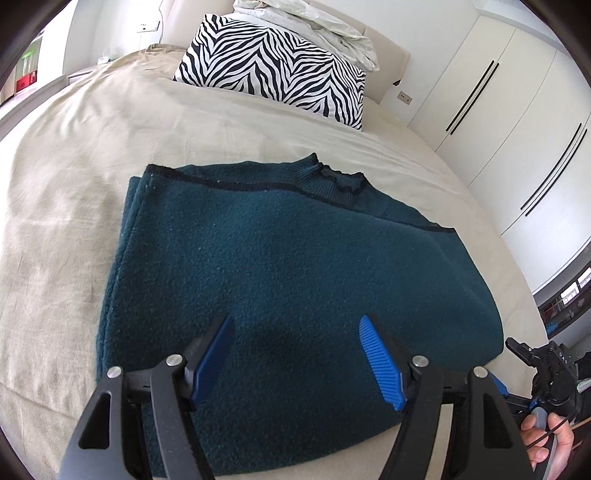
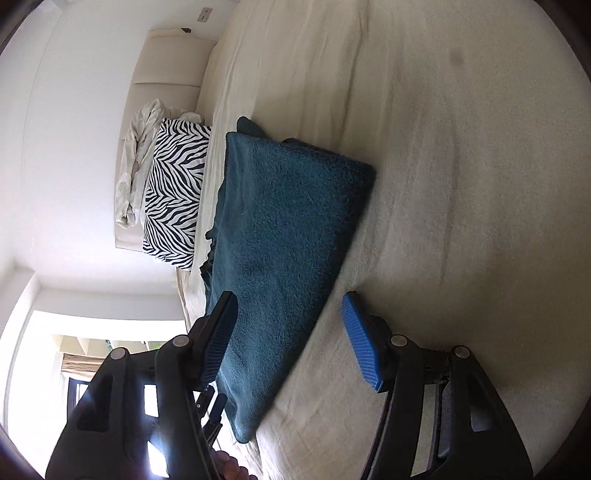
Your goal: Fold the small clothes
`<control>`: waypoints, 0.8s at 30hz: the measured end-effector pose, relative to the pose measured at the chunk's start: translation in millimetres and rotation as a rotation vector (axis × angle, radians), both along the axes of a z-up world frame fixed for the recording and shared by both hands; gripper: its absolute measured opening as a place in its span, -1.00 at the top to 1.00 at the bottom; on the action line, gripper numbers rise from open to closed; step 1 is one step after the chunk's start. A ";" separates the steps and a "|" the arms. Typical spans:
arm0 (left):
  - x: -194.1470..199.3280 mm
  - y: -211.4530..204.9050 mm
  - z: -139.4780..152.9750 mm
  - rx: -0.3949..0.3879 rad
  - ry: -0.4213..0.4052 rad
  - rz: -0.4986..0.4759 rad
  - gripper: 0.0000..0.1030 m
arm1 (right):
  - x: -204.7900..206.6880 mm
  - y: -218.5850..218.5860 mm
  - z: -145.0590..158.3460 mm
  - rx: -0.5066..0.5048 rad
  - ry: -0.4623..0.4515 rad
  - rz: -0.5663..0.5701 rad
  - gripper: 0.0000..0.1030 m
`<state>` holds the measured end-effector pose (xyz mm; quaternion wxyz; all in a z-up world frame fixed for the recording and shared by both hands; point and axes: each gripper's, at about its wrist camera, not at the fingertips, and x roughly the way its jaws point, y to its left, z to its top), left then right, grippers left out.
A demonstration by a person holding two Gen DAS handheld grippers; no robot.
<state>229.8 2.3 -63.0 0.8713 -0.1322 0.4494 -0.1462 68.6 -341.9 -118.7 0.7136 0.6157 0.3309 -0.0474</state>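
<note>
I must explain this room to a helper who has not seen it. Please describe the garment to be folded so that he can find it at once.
Start from the wide bed with the beige cover. At its head a zebra-striped pillow leans under crumpled white bedding. Nearer the foot lies the dark teal fleece sweater, folded flat, collar toward the pillow: the only dark, plain-coloured cloth there.
</note>
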 end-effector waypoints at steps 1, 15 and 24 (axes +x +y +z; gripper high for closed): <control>5.2 -3.6 -2.0 -0.004 0.009 -0.005 -0.41 | 7.6 -1.6 -1.4 0.007 0.008 -0.012 -0.12; 20.0 2.0 -28.4 -0.091 0.070 -0.002 -0.42 | 56.3 -22.4 2.6 0.016 -0.090 -0.125 -0.15; 22.3 8.6 -30.8 -0.135 0.077 -0.011 -0.42 | 103.6 -10.0 9.3 -0.130 -0.101 -0.064 -0.15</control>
